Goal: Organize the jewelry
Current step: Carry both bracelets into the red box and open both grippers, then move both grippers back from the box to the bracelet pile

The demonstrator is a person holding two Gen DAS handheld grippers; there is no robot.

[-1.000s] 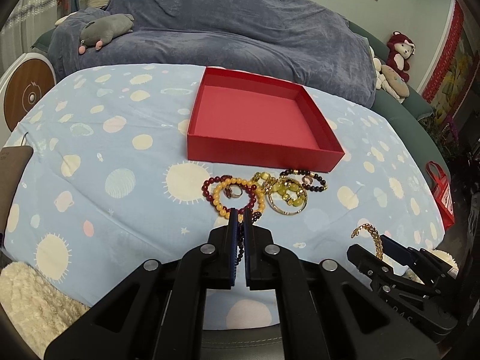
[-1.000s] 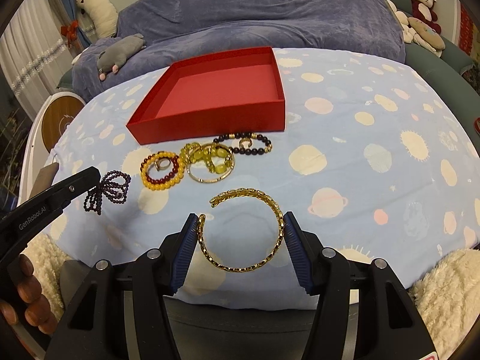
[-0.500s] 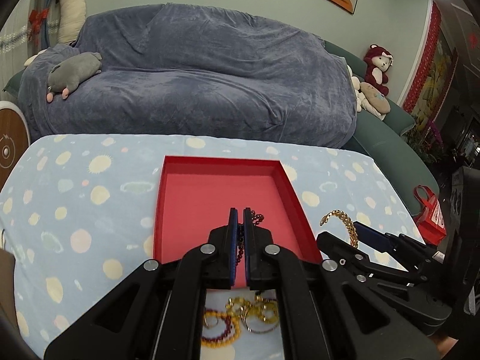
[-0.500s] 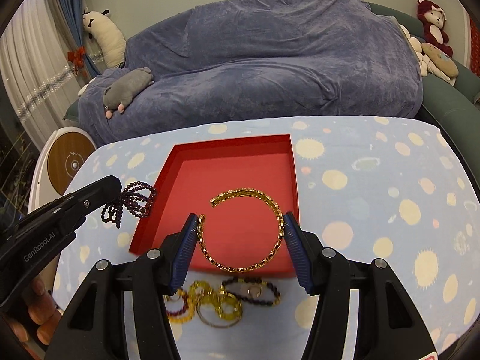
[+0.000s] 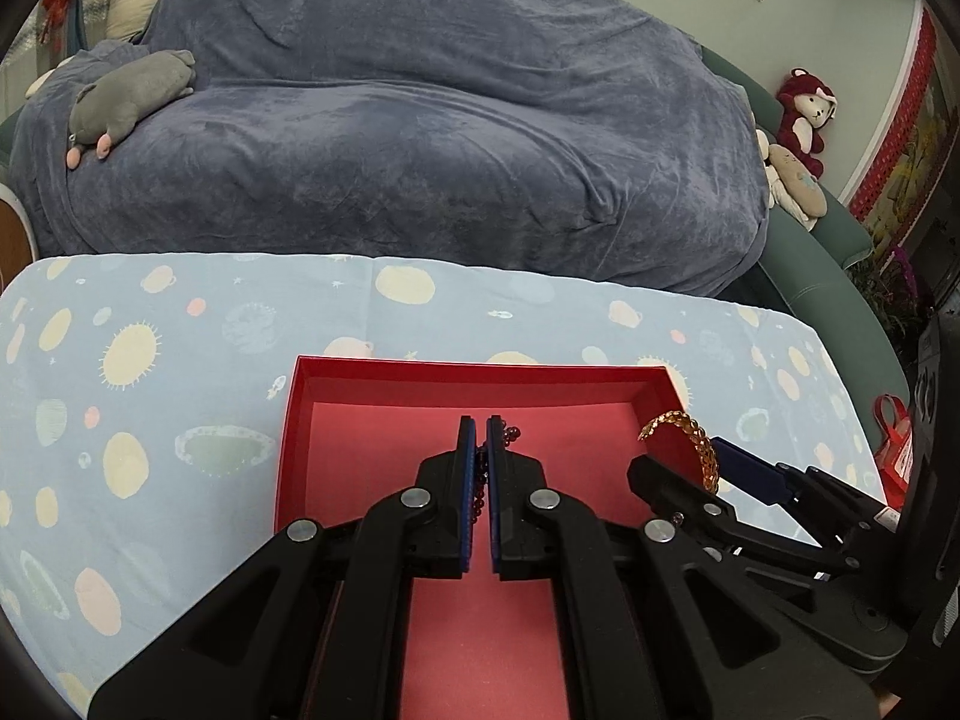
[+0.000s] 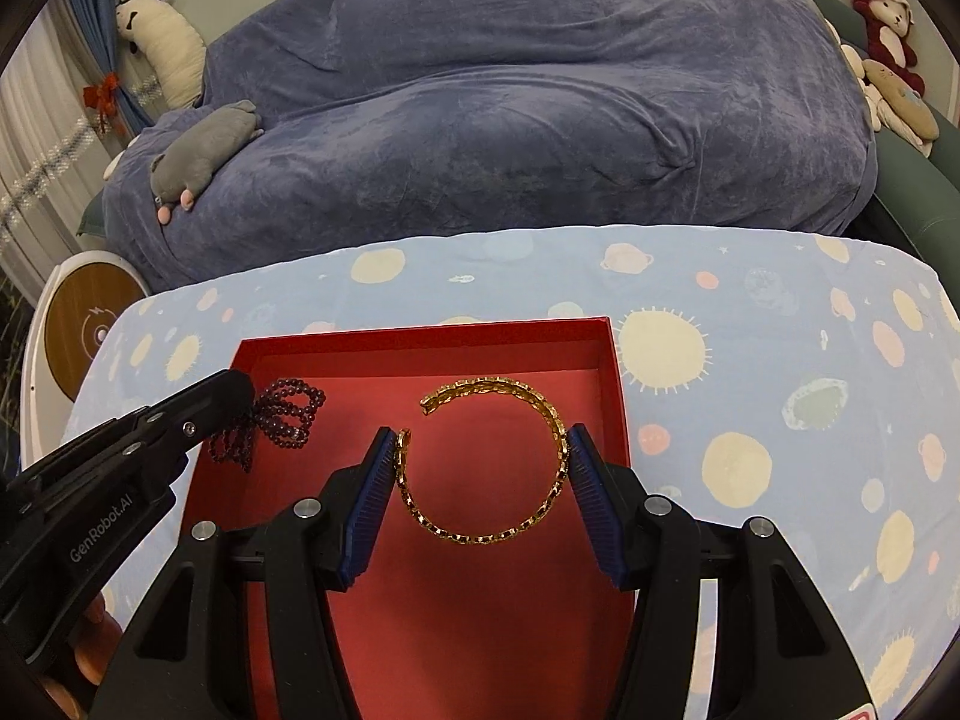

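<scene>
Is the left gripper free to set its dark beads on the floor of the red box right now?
Probably yes. The left gripper, shut on the dark bead bracelet, hangs over the left part of the red box, whose floor below looks bare. The right gripper with its gold bracelet sits apart.

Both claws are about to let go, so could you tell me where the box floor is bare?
The red box floor is bare along the far wall and down the middle strip between the beads in the left claw and the bangle in the right claw. Its left edge is crowded.
</scene>
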